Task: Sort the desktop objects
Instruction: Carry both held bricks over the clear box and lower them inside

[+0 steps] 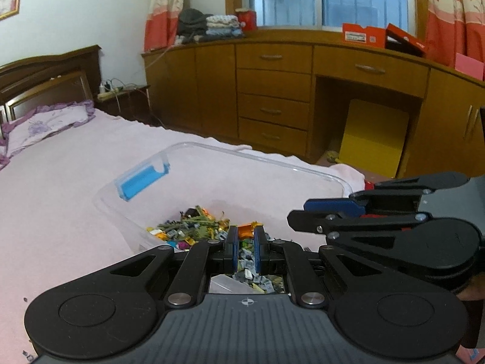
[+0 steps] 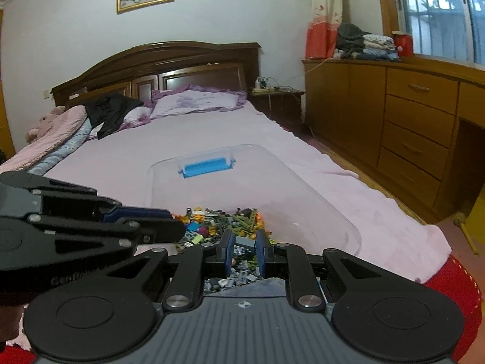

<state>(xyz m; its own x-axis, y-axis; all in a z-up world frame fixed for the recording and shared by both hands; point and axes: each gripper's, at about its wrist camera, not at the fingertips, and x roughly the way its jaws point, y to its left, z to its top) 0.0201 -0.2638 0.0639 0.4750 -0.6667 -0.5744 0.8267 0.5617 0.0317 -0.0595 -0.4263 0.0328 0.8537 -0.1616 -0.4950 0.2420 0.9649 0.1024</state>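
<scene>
A clear plastic box with a blue latch lies on the pink bed and holds a pile of small toy bricks. My left gripper hangs over the box's near end, its blue pads shut on a small orange piece. The right gripper comes in from the right beside it. In the right wrist view, my right gripper is shut on a grey brick above the pile. The left gripper reaches in from the left over the box.
The pink sheet spreads around the box, with pillows and dark clothing at the headboard. A wooden cabinet with drawers lines the far wall. A yellow board stands under the desk. A red object sits at the bed's near corner.
</scene>
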